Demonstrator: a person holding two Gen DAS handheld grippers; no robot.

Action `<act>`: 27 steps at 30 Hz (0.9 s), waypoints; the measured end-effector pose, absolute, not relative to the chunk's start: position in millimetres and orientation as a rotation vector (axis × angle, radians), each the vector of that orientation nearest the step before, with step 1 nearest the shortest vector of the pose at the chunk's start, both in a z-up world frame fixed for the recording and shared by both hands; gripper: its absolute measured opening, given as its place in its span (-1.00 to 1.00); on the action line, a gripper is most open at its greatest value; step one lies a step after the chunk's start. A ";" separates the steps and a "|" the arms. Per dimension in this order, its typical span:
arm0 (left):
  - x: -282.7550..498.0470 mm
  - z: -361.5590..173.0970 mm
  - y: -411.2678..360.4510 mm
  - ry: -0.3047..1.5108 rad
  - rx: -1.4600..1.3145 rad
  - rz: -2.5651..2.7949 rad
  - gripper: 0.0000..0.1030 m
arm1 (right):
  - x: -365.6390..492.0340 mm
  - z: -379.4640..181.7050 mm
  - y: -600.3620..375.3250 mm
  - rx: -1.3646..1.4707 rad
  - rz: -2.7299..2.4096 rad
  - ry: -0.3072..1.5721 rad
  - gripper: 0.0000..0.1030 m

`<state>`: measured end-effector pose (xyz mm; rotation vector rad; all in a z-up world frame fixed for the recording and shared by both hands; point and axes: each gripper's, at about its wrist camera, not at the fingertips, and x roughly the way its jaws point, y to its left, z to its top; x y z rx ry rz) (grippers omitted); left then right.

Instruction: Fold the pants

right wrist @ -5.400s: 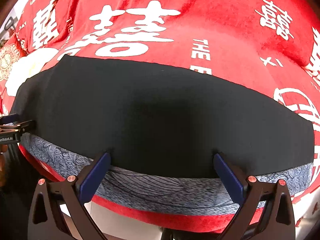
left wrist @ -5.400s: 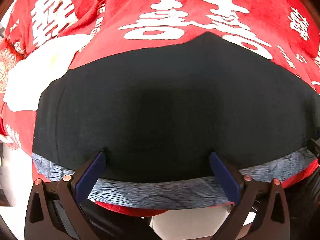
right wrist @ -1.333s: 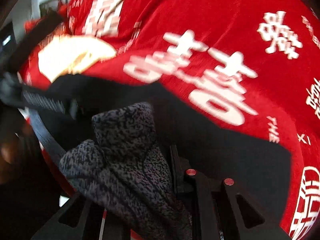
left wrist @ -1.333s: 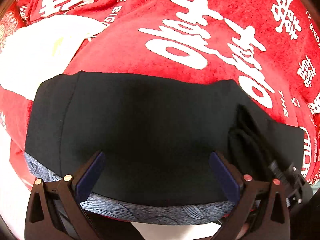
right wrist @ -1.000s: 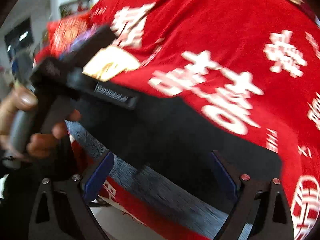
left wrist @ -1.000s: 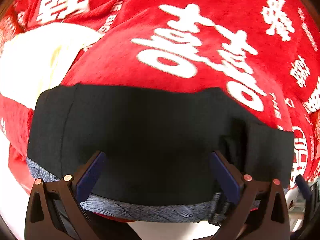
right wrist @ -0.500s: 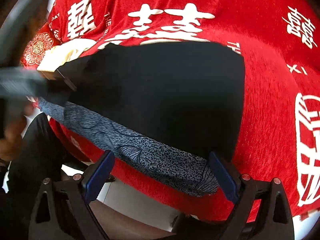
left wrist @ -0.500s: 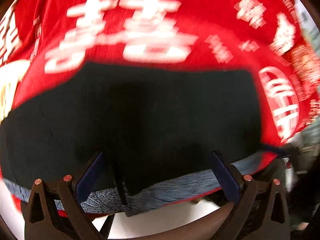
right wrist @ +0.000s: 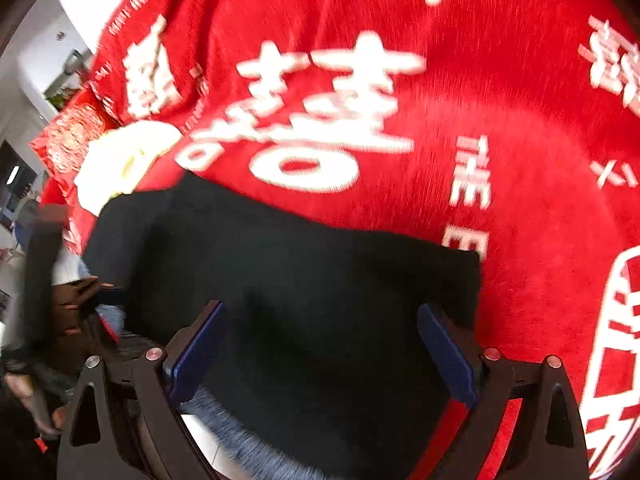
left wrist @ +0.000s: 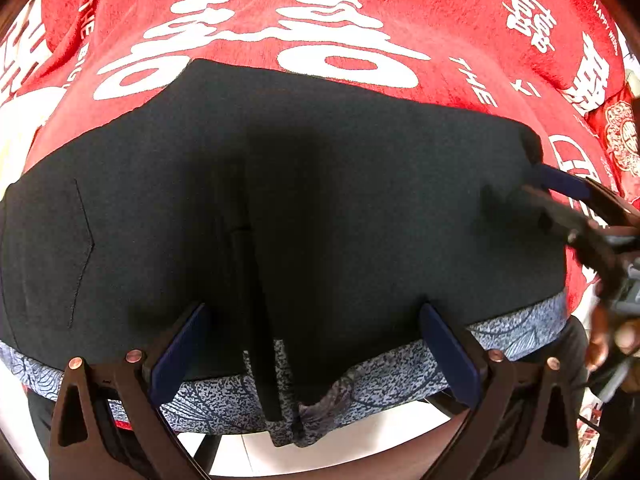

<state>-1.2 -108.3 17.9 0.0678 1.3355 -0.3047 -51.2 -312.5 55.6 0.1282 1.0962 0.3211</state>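
Observation:
Black pants lie folded on the red cloth, their grey-blue patterned waistband along the near table edge. A vertical fold edge runs down their middle. My left gripper hangs open over the waistband, nothing pinched. At the pants' right edge is my right gripper, held by a hand. In the blurred right wrist view my right gripper stands over the pants' right corner. Its jaws are opening, with cloth lying below them, not pressed.
The red cloth with white characters covers the whole table. A white and yellow patch and a red patterned box lie far left. White floor shows below the near edge. A hand is at the left.
My right gripper was shut on the waistband, let it go and swung to the pants' right edge. My left gripper slid right along the waistband. The pants now show a fold down the middle.

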 end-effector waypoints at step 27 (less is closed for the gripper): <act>3.7 33.7 135.7 1.228 -0.238 0.040 1.00 | -80.4 79.7 -174.7 -0.167 0.375 1.063 1.00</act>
